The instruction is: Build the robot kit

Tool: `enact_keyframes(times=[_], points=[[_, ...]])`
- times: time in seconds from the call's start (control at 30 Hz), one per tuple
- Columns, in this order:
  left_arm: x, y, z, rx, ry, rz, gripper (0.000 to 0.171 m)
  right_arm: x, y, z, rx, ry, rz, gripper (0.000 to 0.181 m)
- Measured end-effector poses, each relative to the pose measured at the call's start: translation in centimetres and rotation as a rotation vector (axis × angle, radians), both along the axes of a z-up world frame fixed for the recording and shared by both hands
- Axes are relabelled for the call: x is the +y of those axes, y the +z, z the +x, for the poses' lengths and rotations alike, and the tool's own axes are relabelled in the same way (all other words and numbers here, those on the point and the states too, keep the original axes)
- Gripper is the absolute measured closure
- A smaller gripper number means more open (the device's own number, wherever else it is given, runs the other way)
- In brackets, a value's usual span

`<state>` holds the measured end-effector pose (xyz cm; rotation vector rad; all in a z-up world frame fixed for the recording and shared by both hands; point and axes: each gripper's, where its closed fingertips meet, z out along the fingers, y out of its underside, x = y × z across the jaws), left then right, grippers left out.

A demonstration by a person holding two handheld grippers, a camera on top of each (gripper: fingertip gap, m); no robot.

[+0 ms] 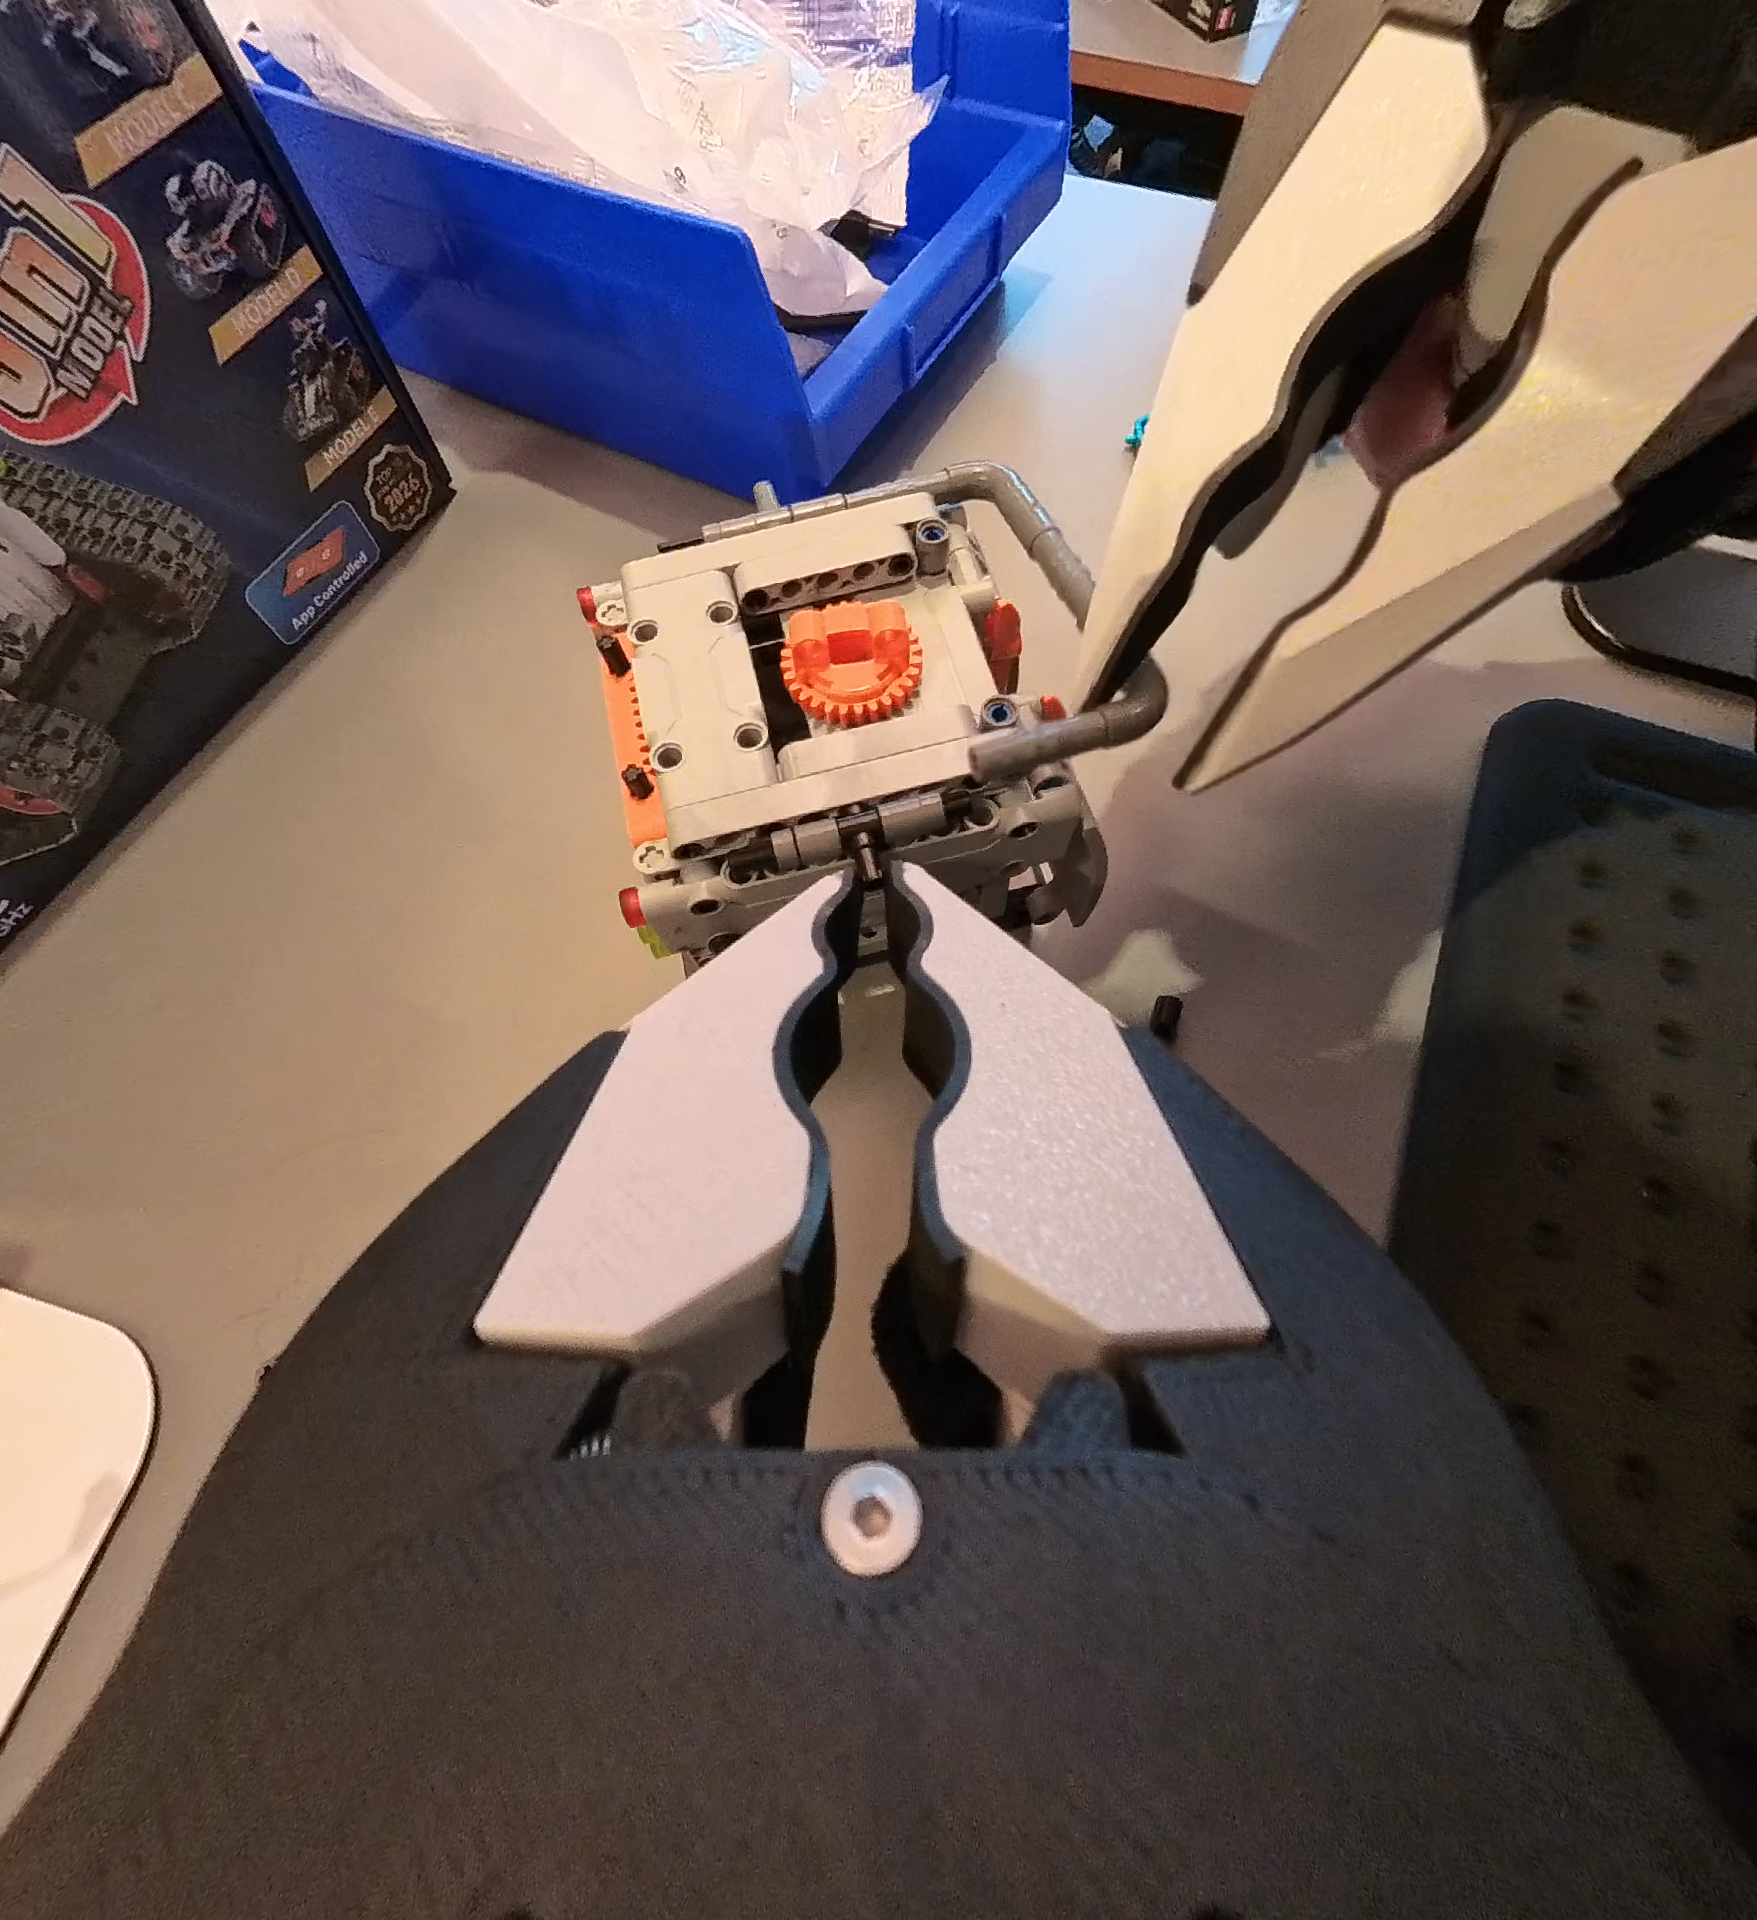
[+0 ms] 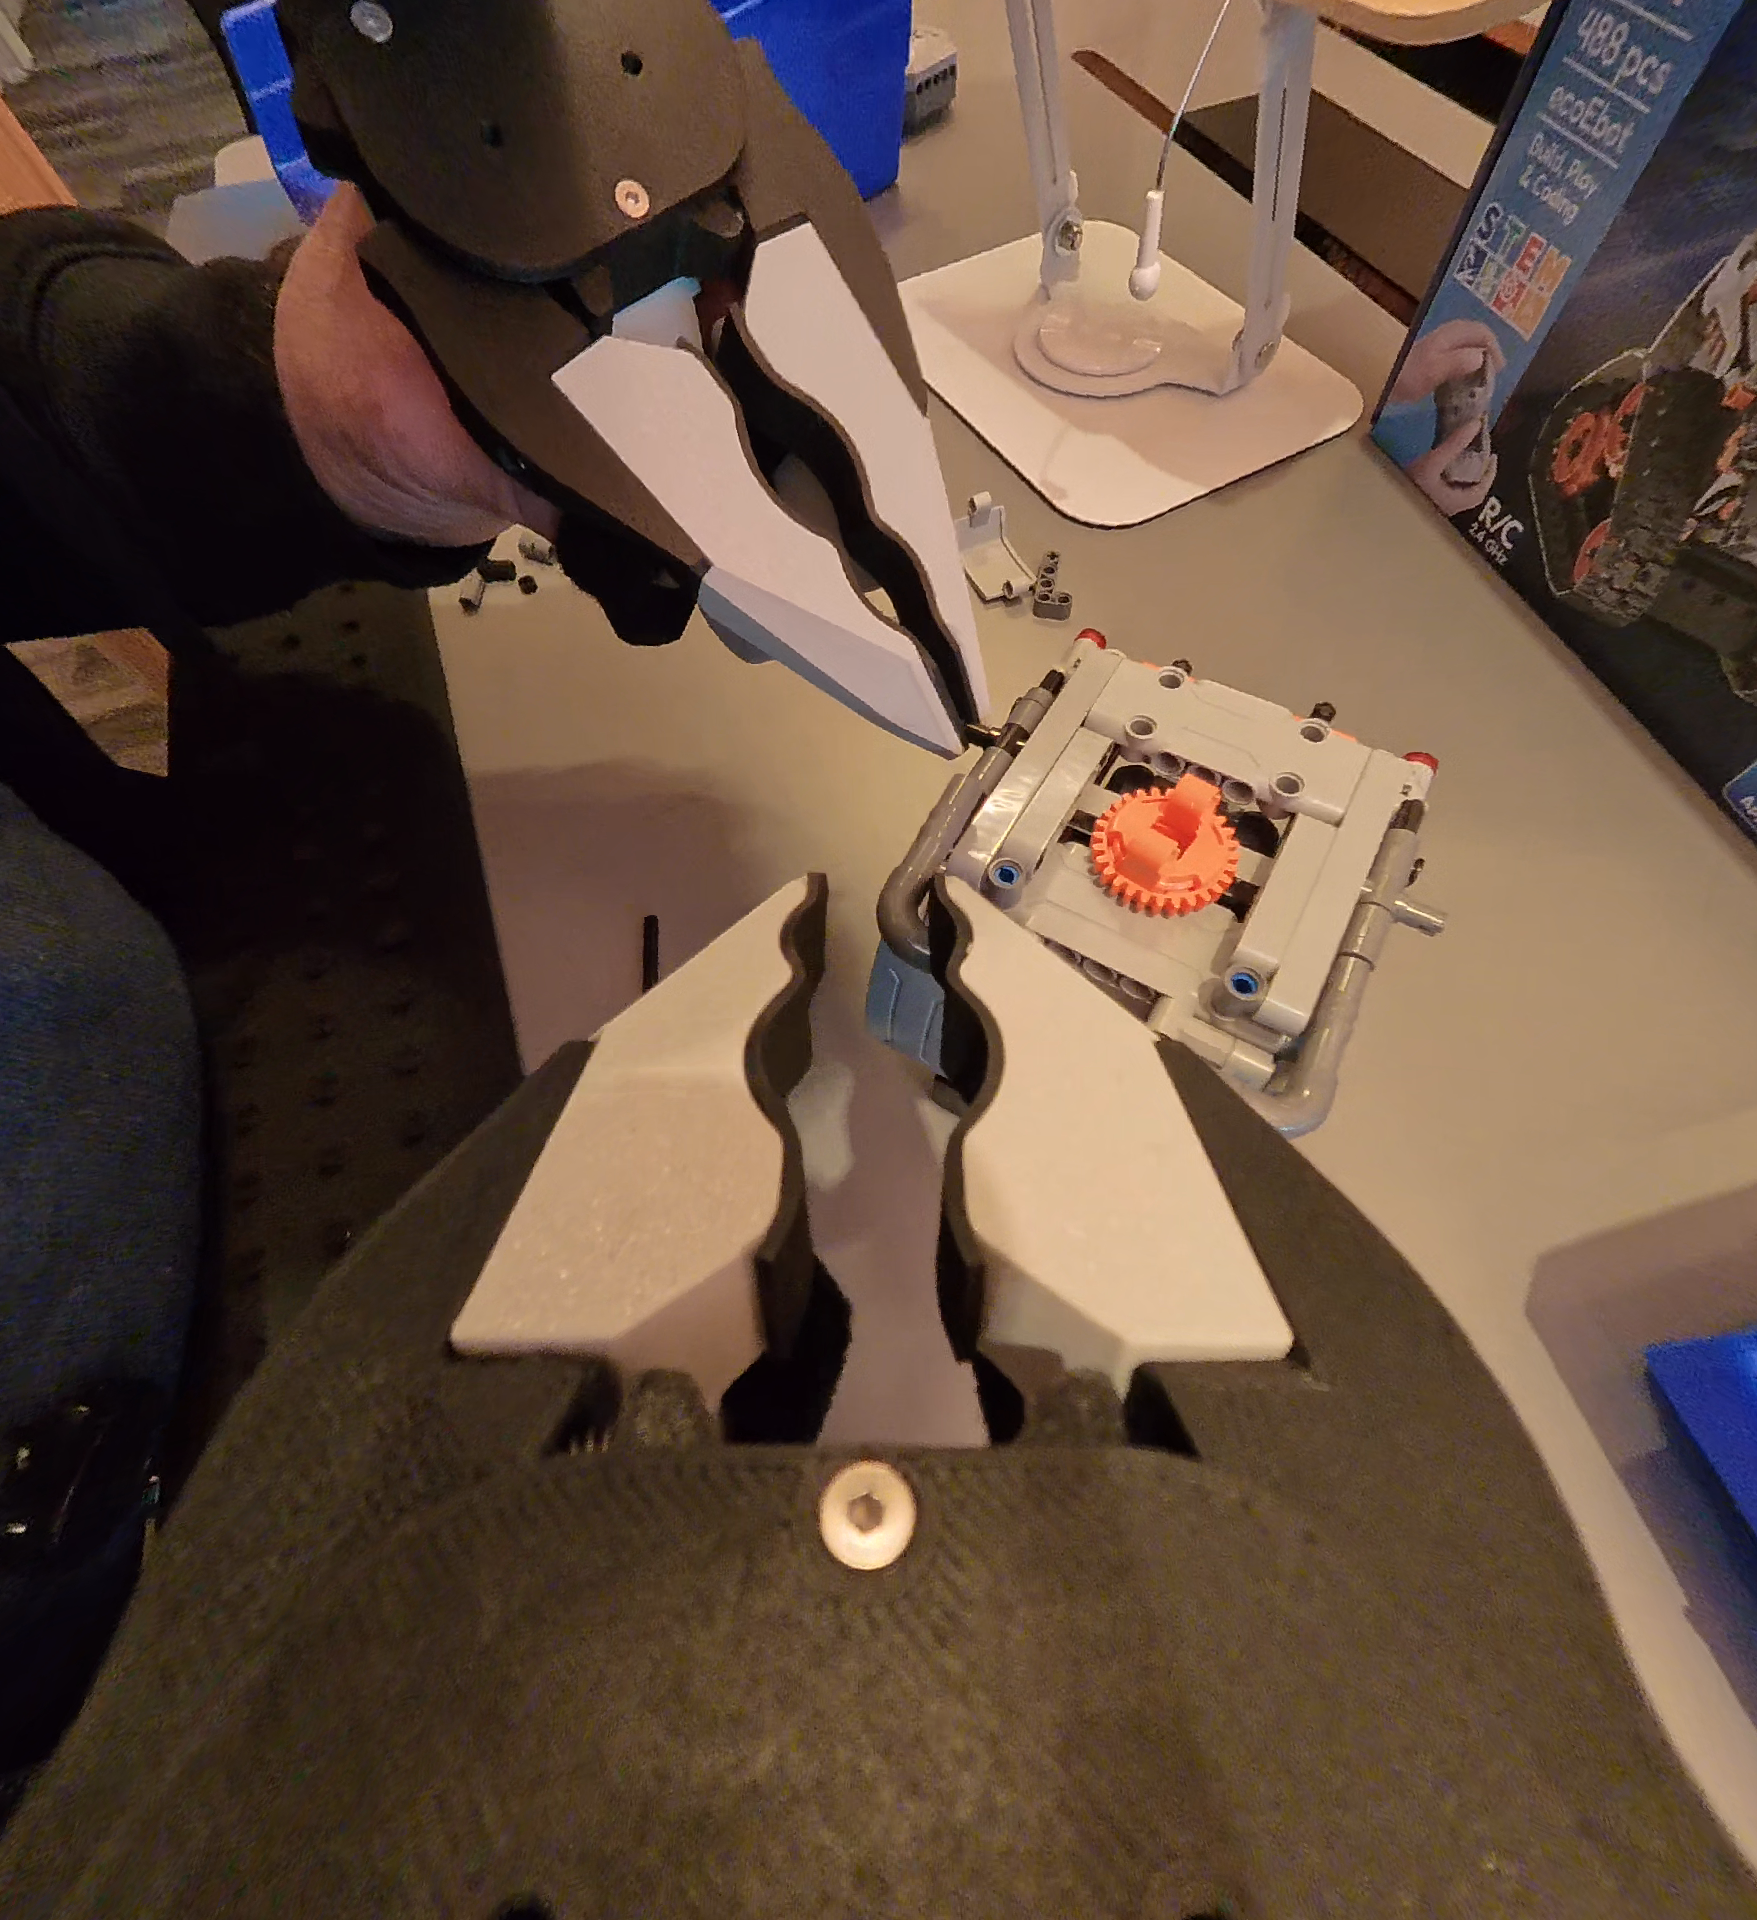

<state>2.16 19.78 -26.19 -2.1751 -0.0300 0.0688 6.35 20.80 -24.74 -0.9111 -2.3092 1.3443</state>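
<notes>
Left claw [image 1: 866, 883] is pinching together on a small black pin [image 1: 866, 847] at the near edge of the grey brick-built block [image 1: 801, 686] sitting mid-table [image 1: 334, 935]; right claw [image 2: 879, 925] is standing apart, one fingertip [image 2: 957, 935] hooking the block's bent grey tube [image 2: 900, 914]. Slippage looks likely; any tug is threatening to tip the block or pop the tube. Blue bin [image 1: 645, 291], printed box [image 1: 126, 468] and lamp base [image 2: 1144, 416] are crowding the far side.
</notes>
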Motion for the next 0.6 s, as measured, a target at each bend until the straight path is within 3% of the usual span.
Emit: enact_keyframes(times=[0.27, 0.6], points=[[-0.2, 0.0, -0.3, -0.013, 0.004, 0.005, 0.17, -0.7, 0.2, 0.7, -0.003, 0.057, -0.028, 0.145], [-1.6, -0.2, -1.6, 0.007, 0.036, -0.013, 0.17, 1.4, 1.9, -1.1, 0.037, -0.024, -0.083, 0.142]])
